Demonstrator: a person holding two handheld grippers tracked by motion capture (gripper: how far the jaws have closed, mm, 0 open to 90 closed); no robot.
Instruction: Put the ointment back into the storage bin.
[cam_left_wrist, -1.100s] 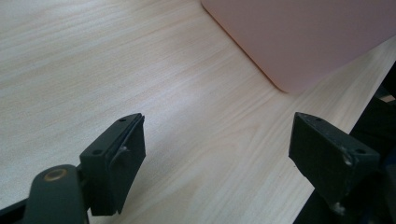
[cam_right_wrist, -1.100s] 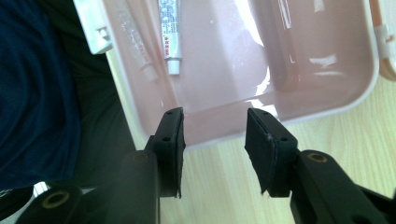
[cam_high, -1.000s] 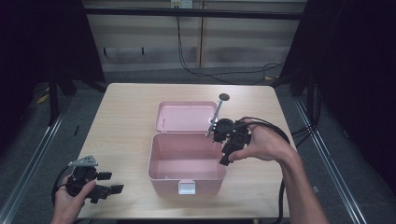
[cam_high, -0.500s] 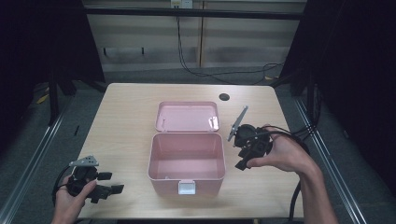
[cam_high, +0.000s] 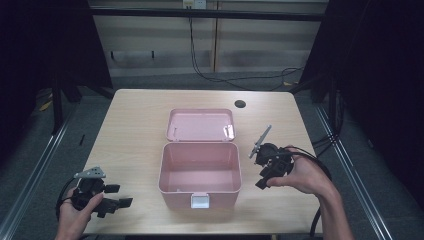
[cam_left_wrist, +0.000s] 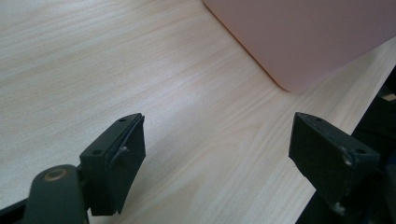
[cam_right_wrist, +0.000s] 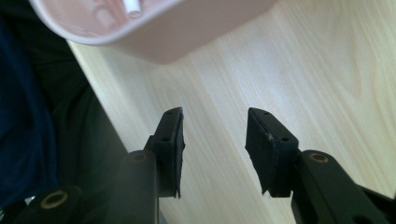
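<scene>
No brand or writing readable anywhere here, the pink box (cam_high: 200, 172) is plain apart from a white latch (cam_high: 199, 201) on its front wall. It sits open in the middle of the bench (cam_high: 135, 130), lid (cam_high: 200, 125) flipped back flat behind it, nothing I can make out inside from the high view.

The right gripper (cam_high: 267, 172) is just off the box's right side, near it but not touching, jaws partway apart with nothing between them. The right gripper view looks down at bare wood past those jaws, with a rounded pink corner (cam_right_wrist: 154, 28) of the box at the top and a small white bit (cam_right_wrist: 132, 6) on it, which the high view doesn't give you. The dark stuff at its left is past the bench edge.

The left gripper (cam_high: 112, 196) is at the near left corner, well apart from the box, jaws wide apart and empty. Its own view catches the box's side wall (cam_left_wrist: 303, 32) up close.

There's also a dark round hole (cam_high: 240, 104) in the bench behind the lid, and cables (cam_high: 240, 80) on the floor beyond. Nothing between either gripper and the box.
</scene>
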